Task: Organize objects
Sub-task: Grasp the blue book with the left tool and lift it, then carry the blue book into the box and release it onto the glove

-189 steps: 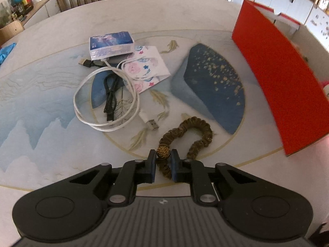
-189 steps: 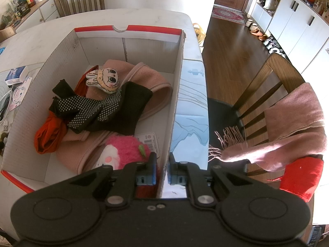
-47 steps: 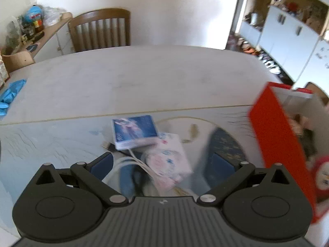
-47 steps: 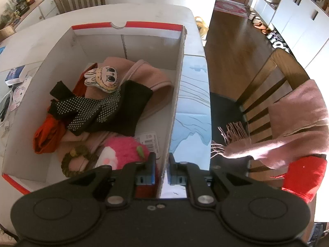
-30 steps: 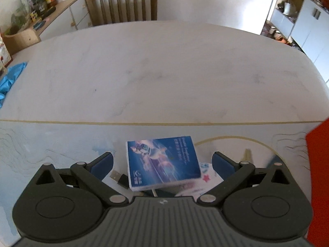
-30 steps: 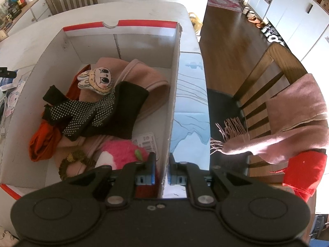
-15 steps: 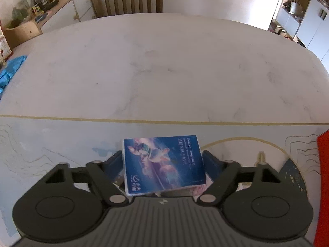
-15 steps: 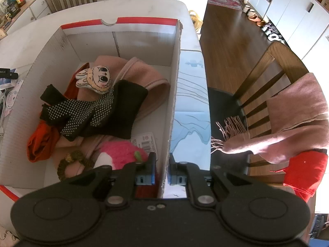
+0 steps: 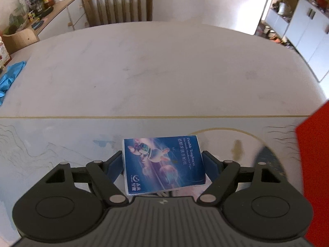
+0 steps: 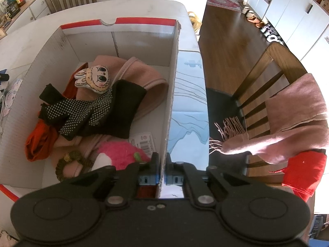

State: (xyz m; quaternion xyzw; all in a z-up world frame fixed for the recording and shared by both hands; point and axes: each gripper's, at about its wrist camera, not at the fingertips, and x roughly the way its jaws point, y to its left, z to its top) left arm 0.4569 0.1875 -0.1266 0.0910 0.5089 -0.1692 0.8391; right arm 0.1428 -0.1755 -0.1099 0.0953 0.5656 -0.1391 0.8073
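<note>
A blue tissue pack (image 9: pixel 164 164) with a rabbit picture sits between the pads of my left gripper (image 9: pixel 163 160), which is shut on its two sides just above the table mat. The red outer side of the cardboard box (image 9: pixel 312 154) stands at the right edge of that view. My right gripper (image 10: pixel 162 164) is shut on the right wall of the box (image 10: pixel 172 94). Inside the box lie a bunny plush (image 10: pixel 92 78), black dotted gloves (image 10: pixel 92 111), a pink plush (image 10: pixel 119 150), a braided bracelet (image 10: pixel 70 160) and an orange cloth (image 10: pixel 39 142).
Cables and a pink patterned packet (image 9: pixel 185 191) peek out under the pack. A wooden chair (image 9: pixel 117 2) stands past the table's far edge and a blue cloth (image 9: pixel 10 76) lies at the left. Right of the box, a chair (image 10: pixel 267 70) carries a pink scarf (image 10: pixel 287 111).
The left jaws came in from wide open and closed on the tissue pack. The bracelet, earlier held by the left gripper, now lies in the box. The right gripper has stayed on the wall.
</note>
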